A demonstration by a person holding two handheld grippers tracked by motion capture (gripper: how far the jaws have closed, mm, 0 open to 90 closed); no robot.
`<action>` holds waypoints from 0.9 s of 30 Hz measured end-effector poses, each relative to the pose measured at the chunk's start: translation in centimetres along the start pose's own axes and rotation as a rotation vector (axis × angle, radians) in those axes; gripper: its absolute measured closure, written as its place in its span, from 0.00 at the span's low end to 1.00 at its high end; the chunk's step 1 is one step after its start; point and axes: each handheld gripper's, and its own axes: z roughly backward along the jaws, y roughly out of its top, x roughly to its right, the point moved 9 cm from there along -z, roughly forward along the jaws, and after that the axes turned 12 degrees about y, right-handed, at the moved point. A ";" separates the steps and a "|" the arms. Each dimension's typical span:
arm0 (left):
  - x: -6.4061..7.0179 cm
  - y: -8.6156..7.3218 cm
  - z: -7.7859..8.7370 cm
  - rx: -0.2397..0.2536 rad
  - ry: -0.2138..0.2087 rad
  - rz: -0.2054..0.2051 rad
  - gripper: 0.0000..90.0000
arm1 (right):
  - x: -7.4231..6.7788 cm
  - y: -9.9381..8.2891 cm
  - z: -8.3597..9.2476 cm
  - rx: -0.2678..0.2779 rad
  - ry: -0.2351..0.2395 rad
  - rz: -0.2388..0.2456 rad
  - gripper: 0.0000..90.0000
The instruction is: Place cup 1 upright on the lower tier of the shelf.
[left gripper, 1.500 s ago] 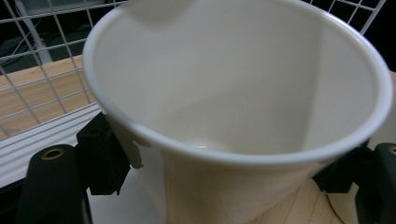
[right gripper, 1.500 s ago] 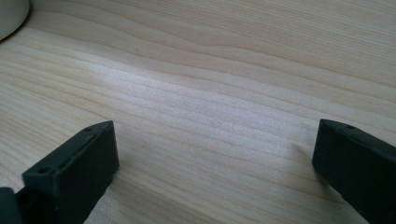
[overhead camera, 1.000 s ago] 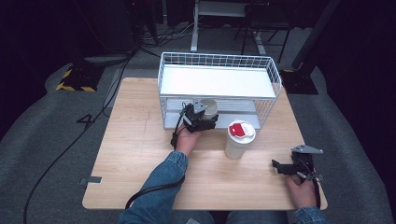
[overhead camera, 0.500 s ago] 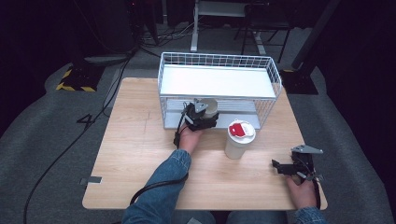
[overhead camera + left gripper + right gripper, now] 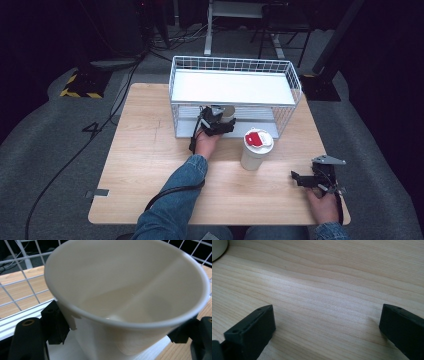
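Item 1. Left gripper [image 5: 220, 121], hand-held, black, two jaws. Clamped on an open white paper cup [image 5: 125, 297], no lid, its mouth tilted toward the gripper's camera. In the left gripper view the jaws press the cup wall from both sides just below the rim. In the high view the cup [image 5: 227, 111] sits at the front opening of the lower level of the rack, partly past the wires.

Item 2. White wire shelf rack [image 5: 235, 67], two levels, solid white upper board, standing at the far middle of the light wooden table [image 5: 145, 165]. Wire bars and the white lower shelf show behind and under the held cup. Whether the cup base touches that shelf cannot be told.

Item 3. Second white paper cup with white lid and red label [image 5: 256, 149], upright on the table just in front of the rack's right half, near the left hand, apart from both grippers. Untouched.

Item 4. Right gripper [image 5: 307, 181], black with a grey plate on top, resting low near the table's right front corner. Jaws spread wide with nothing but bare wood between them.

Progress, as judged: the open cup is picked up and brought to the lower shelf. Setting it down, releasing it and drawing the hand back remain. The lidded cup probably follows.
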 end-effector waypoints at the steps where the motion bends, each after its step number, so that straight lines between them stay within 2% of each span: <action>1: 0.0 0.0 0.0 -0.008 0.006 0.000 0.24 | 0.0 0.0 0.0 0.000 0.000 0.000 0.01; 5: 0.1 0.0 -0.1 -0.018 -0.009 -0.008 0.23 | 0.0 0.0 0.0 0.000 0.000 0.000 0.01; 7: 0.1 0.0 -0.3 -0.031 -0.016 0.018 0.21 | 0.0 0.0 0.0 0.000 0.000 -0.001 0.01; 8: 0.1 0.0 -0.3 -0.031 -0.016 0.018 0.14 | 0.0 0.0 0.0 0.000 0.000 -0.001 0.01; 9: 0.1 -0.1 -0.4 -0.041 -0.022 0.037 0.14 | 0.0 0.0 0.0 0.000 0.000 0.000 0.01; 10: 0.0 -0.2 -0.6 -0.057 -0.014 0.049 0.08 | 0.0 0.0 0.0 0.000 0.000 0.000 0.01; 11: -0.1 -0.3 -0.7 -0.057 -0.015 0.061 0.08 | 0.0 0.0 0.0 0.000 0.000 0.000 0.01; 12: 0.0 -0.3 -0.7 -0.050 -0.034 0.086 0.01 | 0.0 0.0 0.0 0.000 0.000 -0.001 0.01; 13: -0.1 -0.4 -0.6 -0.051 -0.036 0.091 0.00 | 0.0 0.0 0.0 0.000 0.000 0.000 0.01; 14: -0.4 -0.5 -0.5 -0.043 -0.027 0.072 0.00 | 0.0 0.0 0.0 0.000 0.000 0.000 0.01; 16: -0.2 -0.5 -0.4 -0.034 -0.027 0.083 0.00 | 0.0 0.0 0.0 0.000 0.000 0.000 0.01; 20: -0.4 -0.4 0.3 -0.022 -0.024 0.054 0.00 | 0.0 0.0 0.0 0.000 0.000 -0.001 0.01; 25: -0.7 -0.7 1.6 -0.012 -0.023 0.056 0.00 | 0.0 0.0 0.0 0.000 0.000 -0.001 0.01; 26: -0.8 -0.8 2.3 -0.001 -0.049 0.044 0.00 | 0.0 0.0 0.0 0.000 0.000 -0.001 0.01; 27: -0.7 -0.8 2.6 0.004 -0.052 0.052 0.00 | 0.0 0.0 0.0 0.000 0.001 -0.002 0.01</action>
